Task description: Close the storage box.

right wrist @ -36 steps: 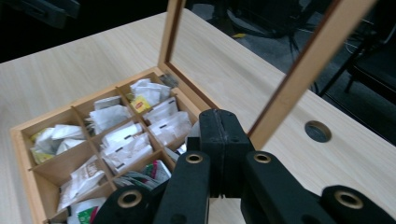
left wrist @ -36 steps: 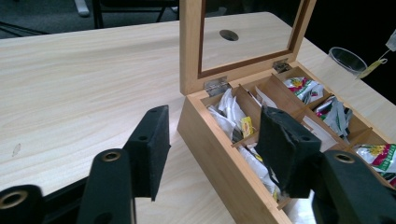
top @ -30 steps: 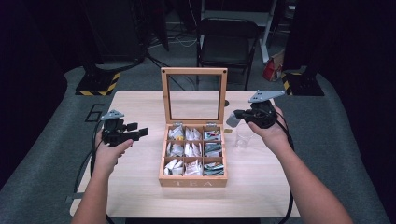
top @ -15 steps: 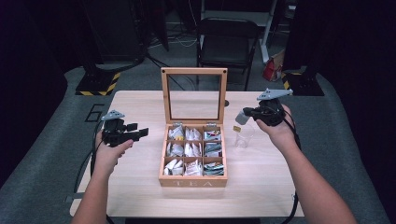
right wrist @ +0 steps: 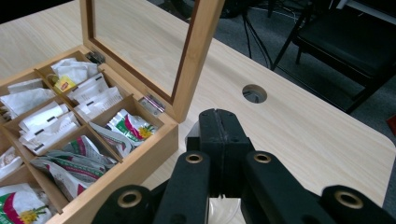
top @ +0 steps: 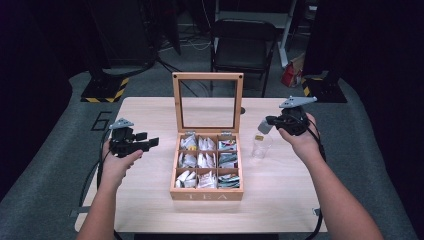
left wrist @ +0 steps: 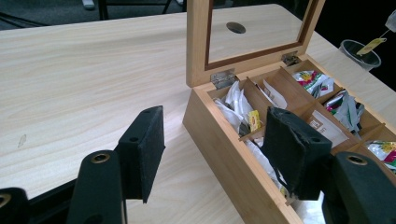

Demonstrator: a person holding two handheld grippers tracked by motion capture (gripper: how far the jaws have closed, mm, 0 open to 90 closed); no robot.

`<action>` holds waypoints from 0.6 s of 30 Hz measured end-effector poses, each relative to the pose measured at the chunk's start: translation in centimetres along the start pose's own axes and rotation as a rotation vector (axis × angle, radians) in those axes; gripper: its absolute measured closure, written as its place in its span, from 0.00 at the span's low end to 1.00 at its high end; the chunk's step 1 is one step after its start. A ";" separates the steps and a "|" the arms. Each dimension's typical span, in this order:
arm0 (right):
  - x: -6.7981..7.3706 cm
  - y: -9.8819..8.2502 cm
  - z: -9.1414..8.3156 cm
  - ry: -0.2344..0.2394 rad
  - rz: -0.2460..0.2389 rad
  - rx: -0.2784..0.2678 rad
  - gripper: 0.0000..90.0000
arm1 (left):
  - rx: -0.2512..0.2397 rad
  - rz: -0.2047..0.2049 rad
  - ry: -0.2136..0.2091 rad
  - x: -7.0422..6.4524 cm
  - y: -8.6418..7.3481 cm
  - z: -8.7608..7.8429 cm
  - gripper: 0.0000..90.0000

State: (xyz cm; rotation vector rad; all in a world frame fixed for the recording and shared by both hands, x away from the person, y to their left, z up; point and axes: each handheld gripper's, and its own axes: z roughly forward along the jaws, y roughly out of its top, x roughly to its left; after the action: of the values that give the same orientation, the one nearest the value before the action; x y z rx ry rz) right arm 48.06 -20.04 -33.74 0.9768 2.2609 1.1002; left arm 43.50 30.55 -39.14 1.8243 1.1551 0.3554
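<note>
My right tool (top: 267, 122) pinches a teabag (top: 264, 126) above the cup (top: 260, 146); my left tool (top: 150, 143) hangs half-open beside the box (top: 207, 192).

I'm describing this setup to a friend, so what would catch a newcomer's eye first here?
First, the wooden tea box at the middle of the table, its glass lid standing upright and its compartments full of tea packets. Next, the right gripper, its jaws shut on a white tea bag, with the bag's yellow tag dangling over a clear plastic cup right of the box. The left gripper hangs open and empty on the box's left.
</note>
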 end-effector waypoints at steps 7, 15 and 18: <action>-0.3 -1.2 0.6 -0.013 0.020 0.016 1.00 | -0.005 -0.010 0.003 0.0 0.0 -0.1 0.43; -0.4 -3.0 2.1 -0.015 0.039 0.048 1.00 | -0.006 -0.014 0.006 0.1 0.0 -0.2 0.43; -0.2 -3.4 2.6 -0.012 0.043 0.057 1.00 | -0.011 -0.012 0.008 0.1 0.0 -0.2 0.43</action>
State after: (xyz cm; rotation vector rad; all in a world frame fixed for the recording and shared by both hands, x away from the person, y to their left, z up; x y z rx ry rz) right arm 48.49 -20.43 -37.97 1.0561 2.2827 1.0494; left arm 43.40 30.78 -39.05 1.8074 1.1669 0.3623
